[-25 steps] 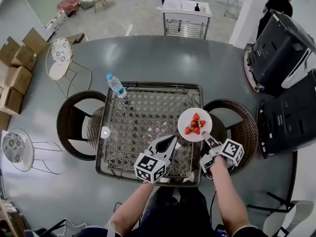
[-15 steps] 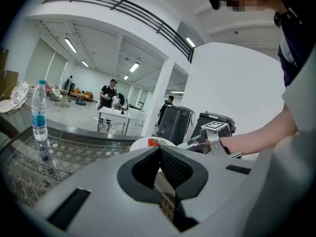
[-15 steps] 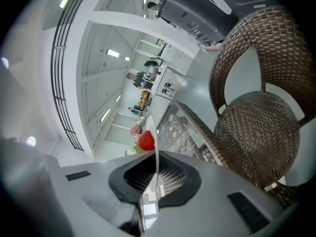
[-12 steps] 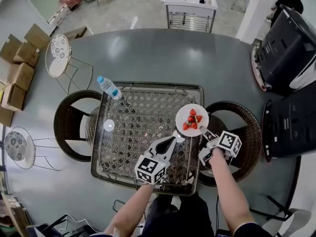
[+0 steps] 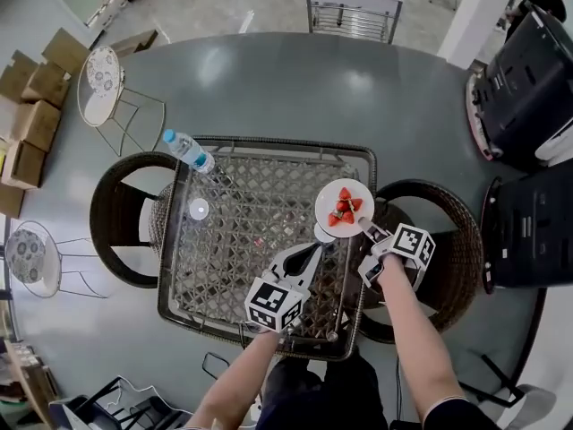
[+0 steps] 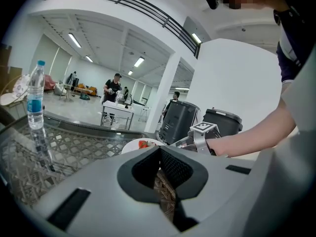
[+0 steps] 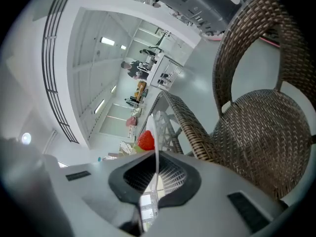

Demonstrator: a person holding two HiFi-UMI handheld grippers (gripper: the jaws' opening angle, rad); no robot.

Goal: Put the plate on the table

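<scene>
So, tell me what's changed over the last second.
The right gripper has carried the plate of strawberries slightly away from the person and inward. It now seems more fully over the table near its right edge. Its clamp on the plate's rim is unchanged. The left gripper stays shut and empty over the table, and the water bottle hasn't moved.

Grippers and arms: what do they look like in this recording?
Both the left gripper and right gripper have pale grey bodies tapering to two jaws lined with dark ribbed pads, and each carries a white cube with black square markers. The right arm is bare up to a short dark sleeve.
</scene>
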